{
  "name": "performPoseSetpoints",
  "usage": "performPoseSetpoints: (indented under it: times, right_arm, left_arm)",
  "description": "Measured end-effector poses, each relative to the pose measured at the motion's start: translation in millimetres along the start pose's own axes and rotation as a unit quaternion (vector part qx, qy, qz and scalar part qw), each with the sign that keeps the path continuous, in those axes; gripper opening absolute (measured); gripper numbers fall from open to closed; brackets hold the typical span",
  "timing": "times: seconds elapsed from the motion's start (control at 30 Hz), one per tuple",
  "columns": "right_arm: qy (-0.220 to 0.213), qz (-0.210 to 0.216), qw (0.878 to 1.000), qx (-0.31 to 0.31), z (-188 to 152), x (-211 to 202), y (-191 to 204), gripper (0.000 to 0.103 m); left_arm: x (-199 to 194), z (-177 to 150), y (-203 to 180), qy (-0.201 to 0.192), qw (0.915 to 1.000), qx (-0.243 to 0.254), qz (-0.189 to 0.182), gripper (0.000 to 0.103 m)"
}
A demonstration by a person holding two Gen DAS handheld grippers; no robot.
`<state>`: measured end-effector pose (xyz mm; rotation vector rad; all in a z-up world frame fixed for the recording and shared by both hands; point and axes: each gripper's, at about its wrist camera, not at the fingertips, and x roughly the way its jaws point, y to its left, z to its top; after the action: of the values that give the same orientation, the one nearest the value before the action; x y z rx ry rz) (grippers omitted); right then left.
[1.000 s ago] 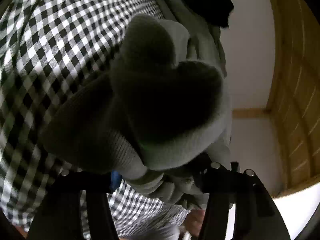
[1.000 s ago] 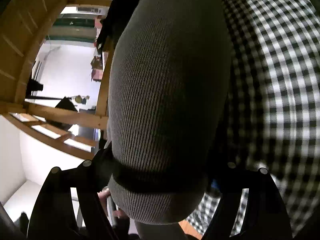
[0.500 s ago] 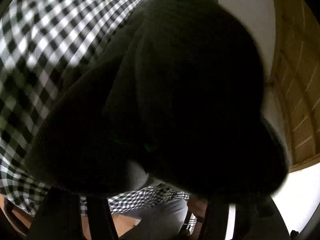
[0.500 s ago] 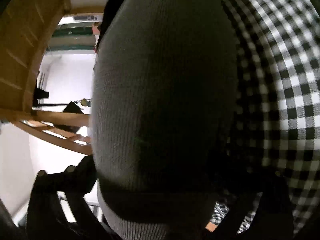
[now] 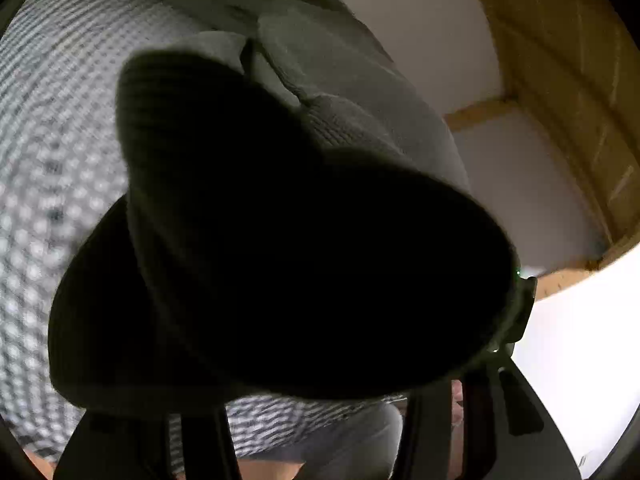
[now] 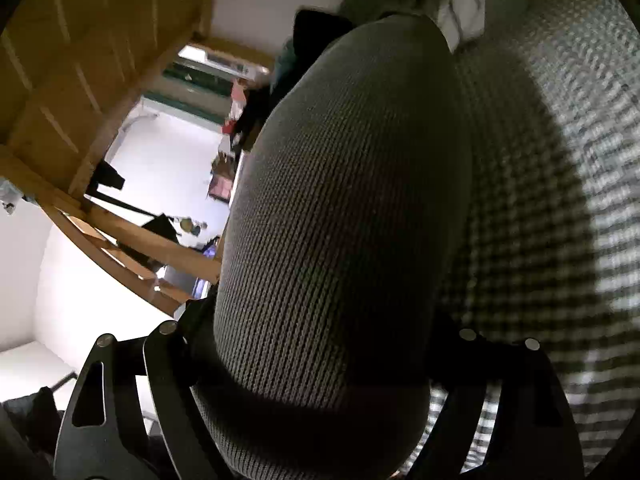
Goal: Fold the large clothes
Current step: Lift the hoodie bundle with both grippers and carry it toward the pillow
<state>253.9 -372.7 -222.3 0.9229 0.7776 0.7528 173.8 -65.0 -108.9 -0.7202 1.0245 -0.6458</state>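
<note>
A grey ribbed knit sweater [image 5: 360, 92] hangs in front of both cameras over a black-and-white checked cloth [image 5: 48, 128]. In the left wrist view a dark fold of the sweater fills the middle and hides the fingertips of my left gripper [image 5: 304, 400]; only the black finger bases show below. In the right wrist view a ribbed sweater panel [image 6: 340, 240] runs up from between the fingers of my right gripper [image 6: 320, 380], which is shut on it. The checked cloth [image 6: 560, 160] lies to the right.
A wooden frame [image 5: 560, 80] and a white wall [image 5: 512, 184] stand to the right in the left wrist view. Wooden beams [image 6: 80, 60] and a bright room lie to the left in the right wrist view. A white folded item [image 6: 464, 4] lies at the top.
Both grippers have moved with the sweater; the checked cloth is now blurred. In the left view the dark fold has swung closer and covers more. In the right view more of the room shows.
</note>
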Motion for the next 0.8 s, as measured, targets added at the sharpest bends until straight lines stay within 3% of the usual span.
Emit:
performPoseSetpoints:
  times: [0.33, 0.37, 0.67, 0.77, 0.8]
  right_arm:
    - [-0.124, -0.014, 0.992, -0.035, 38, -170, -1, 0.08]
    - [-0.138, -0.018, 0.99, -0.036, 39, -189, -1, 0.08]
    - [-0.2, -0.036, 0.978, -0.039, 42, -292, -11, 0.08]
    - [-0.199, -0.037, 0.979, -0.027, 45, -318, -37, 0.08]
    - [-0.198, -0.033, 0.979, -0.018, 45, -326, -53, 0.08]
  left_arm:
    - [90, -3, -138, 0.024, 0.9917, 0.114, -0.055, 0.046]
    - [108, 10, -139, 0.025, 0.9907, 0.12, -0.059, 0.046]
    - [154, -14, -207, 0.055, 0.9786, 0.174, -0.095, 0.046]
    - [220, 8, -216, 0.06, 0.9783, 0.178, -0.088, 0.046]
    - [237, 0, -215, 0.066, 0.9779, 0.182, -0.079, 0.046]
